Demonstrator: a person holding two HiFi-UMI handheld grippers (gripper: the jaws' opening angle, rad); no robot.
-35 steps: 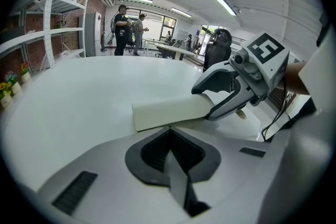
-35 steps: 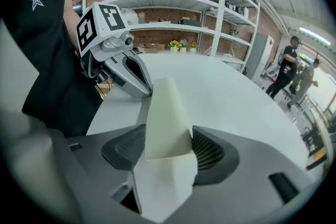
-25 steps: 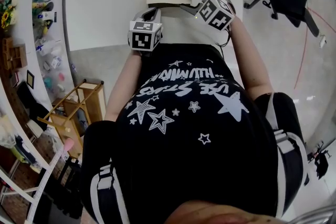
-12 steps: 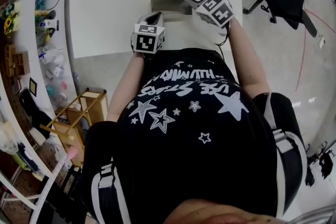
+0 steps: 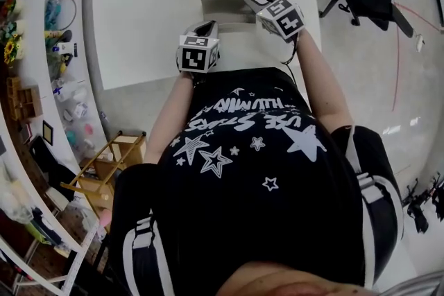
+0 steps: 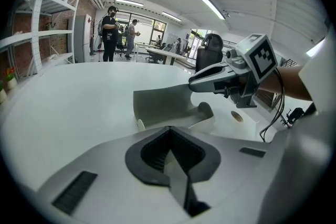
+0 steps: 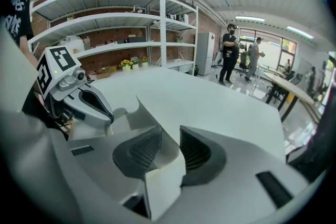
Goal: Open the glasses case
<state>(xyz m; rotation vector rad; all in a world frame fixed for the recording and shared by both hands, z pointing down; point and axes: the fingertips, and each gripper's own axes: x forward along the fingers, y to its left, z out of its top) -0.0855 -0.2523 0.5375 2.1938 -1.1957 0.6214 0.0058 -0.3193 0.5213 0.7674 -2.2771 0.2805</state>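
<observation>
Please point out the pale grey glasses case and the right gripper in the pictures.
pale grey glasses case point(image 6: 157, 107): left gripper view, on its raised flap.
right gripper point(image 7: 169, 136): right gripper view, midway between its fingertips, which pinch the flap.

A white table point(image 5: 173, 3) with a smooth, matt top carries everything. An off-white glasses case point(image 5: 223, 9) lies directly on it. In the head view the case sits close to the table's near edge and to the right of its middle, with its long side running along that edge. The base of the case rests on the table top, with one rounded end showing. Its lid point(image 6: 160, 105) stands up from the base as a curved sheet. Near the case, on the table top, there is a small round tan mark point(image 6: 237, 116); what it is cannot be told.
</observation>
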